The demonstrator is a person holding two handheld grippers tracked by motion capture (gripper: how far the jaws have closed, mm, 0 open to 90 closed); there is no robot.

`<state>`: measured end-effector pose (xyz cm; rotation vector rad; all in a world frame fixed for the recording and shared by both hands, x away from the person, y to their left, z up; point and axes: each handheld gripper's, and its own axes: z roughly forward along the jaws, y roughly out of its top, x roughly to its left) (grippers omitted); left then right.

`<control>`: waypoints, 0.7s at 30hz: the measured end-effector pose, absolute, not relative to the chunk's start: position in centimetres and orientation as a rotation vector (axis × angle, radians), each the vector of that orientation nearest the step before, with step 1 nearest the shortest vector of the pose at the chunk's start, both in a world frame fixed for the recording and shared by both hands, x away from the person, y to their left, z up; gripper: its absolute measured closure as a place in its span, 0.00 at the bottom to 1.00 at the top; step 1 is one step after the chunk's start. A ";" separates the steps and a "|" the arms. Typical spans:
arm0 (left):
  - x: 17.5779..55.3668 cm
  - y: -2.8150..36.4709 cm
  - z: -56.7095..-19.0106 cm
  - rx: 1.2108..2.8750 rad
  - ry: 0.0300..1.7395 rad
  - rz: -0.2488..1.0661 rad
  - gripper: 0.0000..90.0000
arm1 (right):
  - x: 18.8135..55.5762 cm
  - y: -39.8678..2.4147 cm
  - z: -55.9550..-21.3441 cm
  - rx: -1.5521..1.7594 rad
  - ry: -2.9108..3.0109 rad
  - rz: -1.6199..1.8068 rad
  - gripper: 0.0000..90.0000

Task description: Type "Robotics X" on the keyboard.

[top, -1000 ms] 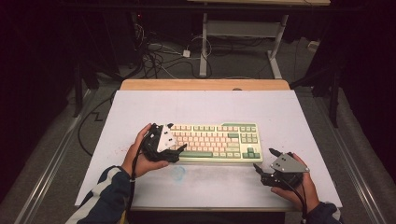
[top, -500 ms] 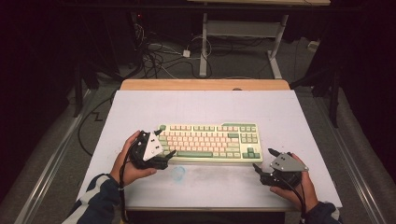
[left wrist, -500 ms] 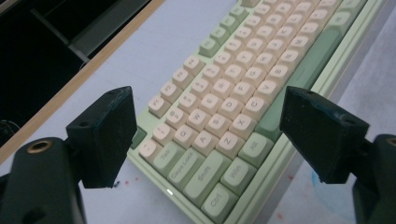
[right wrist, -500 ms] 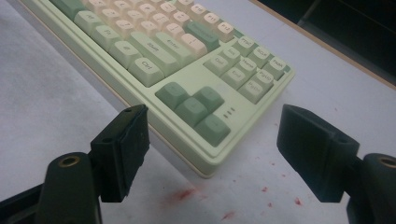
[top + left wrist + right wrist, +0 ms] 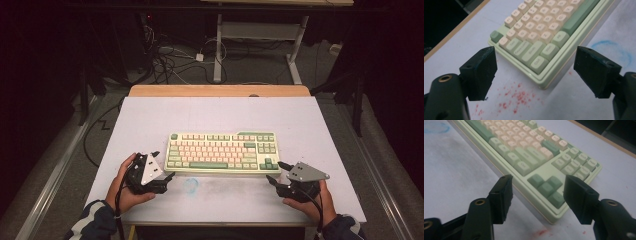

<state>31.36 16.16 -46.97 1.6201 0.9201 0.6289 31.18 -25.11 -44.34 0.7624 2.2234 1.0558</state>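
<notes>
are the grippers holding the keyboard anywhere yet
No, nothing is held. The left gripper and right gripper stand open at the keyboard's near corners, pads not touching it.

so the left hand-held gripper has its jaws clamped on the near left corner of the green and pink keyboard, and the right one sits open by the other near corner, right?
Not quite. The left hand-held gripper is not clamped on the keyboard. The left gripper view shows its jaws wide open, with the near left corner ahead of them and untouched. The rest holds: the right hand-held gripper sits open by the other near corner.
</notes>
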 end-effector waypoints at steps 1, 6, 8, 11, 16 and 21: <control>31.3 16.3 -47.0 1.624 0.925 0.624 0.20 | 31.3 -25.0 -44.1 0.769 2.228 1.059 0.53; 31.0 16.7 -47.3 1.623 0.936 0.620 0.20 | 32.5 -23.8 -43.2 0.756 2.259 1.085 0.71; 31.0 16.8 -47.4 1.632 0.935 0.623 0.20 | 32.9 -23.2 -43.0 0.742 2.283 1.074 0.76; 31.1 16.7 -47.5 1.635 0.933 0.619 0.20 | 34.0 -22.2 -42.7 0.718 2.322 1.091 0.90; 31.2 16.6 -47.6 1.635 0.935 0.618 0.20 | 36.1 -19.8 -41.9 0.676 2.352 1.107 1.00; 31.2 16.5 -48.0 1.653 0.940 0.607 0.20 | 38.0 -16.4 -41.7 0.607 2.385 1.092 1.00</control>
